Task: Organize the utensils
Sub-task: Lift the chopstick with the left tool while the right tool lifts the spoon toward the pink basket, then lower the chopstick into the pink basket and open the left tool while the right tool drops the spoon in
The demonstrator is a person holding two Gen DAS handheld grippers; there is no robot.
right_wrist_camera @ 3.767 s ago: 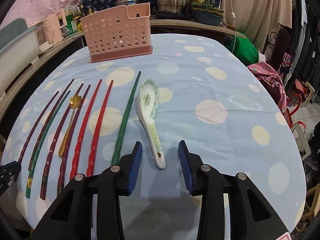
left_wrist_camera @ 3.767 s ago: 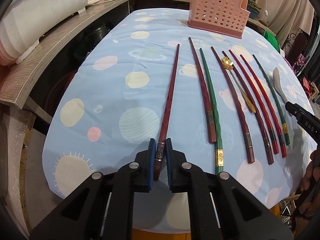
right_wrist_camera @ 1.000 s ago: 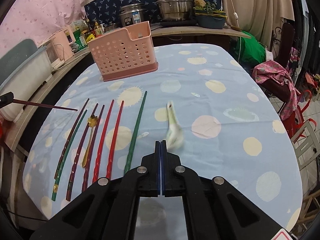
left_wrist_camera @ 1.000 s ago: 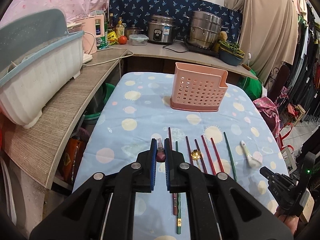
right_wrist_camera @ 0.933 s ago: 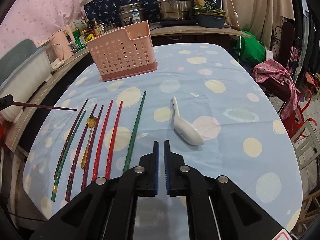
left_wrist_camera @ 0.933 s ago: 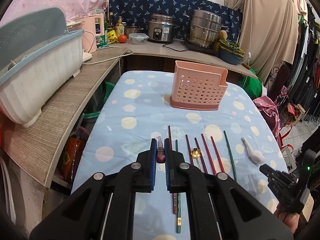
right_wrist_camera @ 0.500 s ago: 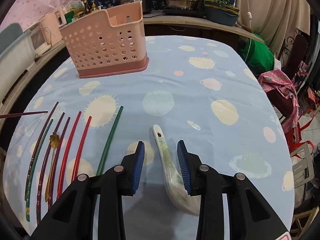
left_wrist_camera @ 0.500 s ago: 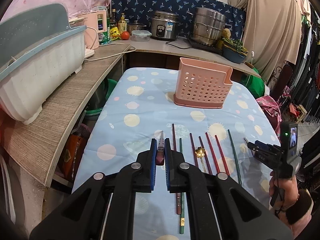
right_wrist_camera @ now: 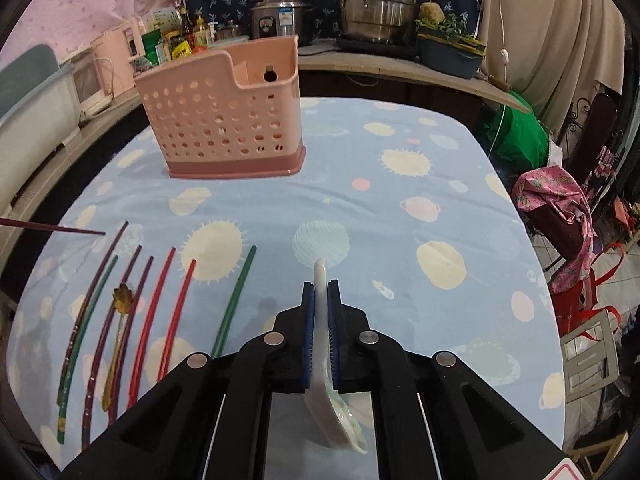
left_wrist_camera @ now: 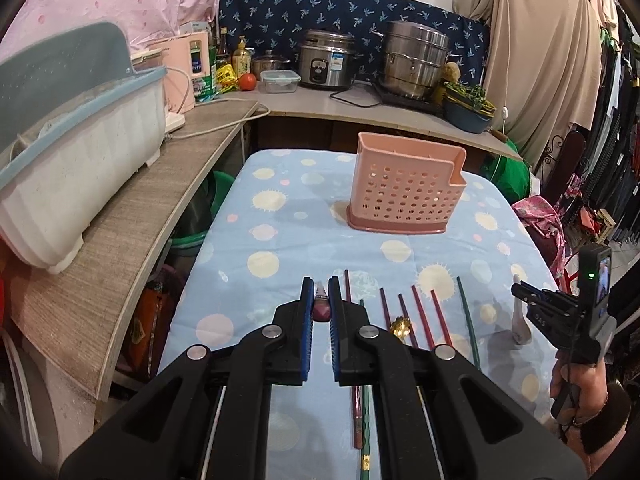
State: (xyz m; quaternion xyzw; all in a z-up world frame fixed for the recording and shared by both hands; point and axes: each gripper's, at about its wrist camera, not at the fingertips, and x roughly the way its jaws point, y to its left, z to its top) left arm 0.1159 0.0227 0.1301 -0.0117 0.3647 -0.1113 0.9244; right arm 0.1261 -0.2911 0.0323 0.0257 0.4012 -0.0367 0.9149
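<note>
My left gripper [left_wrist_camera: 320,300] is shut on a dark red chopstick [left_wrist_camera: 321,306], held above the near left of the table; its far end shows in the right wrist view [right_wrist_camera: 52,227]. My right gripper [right_wrist_camera: 320,300] is shut on the handle of a white ceramic spoon [right_wrist_camera: 326,368], bowl end toward me, lifted over the table; it also shows in the left wrist view [left_wrist_camera: 520,316]. The pink perforated utensil basket [left_wrist_camera: 404,188] stands upright at the far end of the table [right_wrist_camera: 224,120]. Several red, dark red and green chopsticks [right_wrist_camera: 164,312] and a small gold spoon [right_wrist_camera: 120,304] lie in a row on the cloth.
The table has a blue cloth with pastel circles [right_wrist_camera: 400,216]. A wooden counter [left_wrist_camera: 132,216] with a white dish rack [left_wrist_camera: 68,160] runs along the left. Pots and a rice cooker [left_wrist_camera: 326,64] stand on the back counter. A chair with clothes [right_wrist_camera: 560,208] is at the right.
My right gripper closed on the ceramic spoon's handle and lifted it after dropping it a second ago. My left gripper still holds the chopstick and moved slightly forward.
</note>
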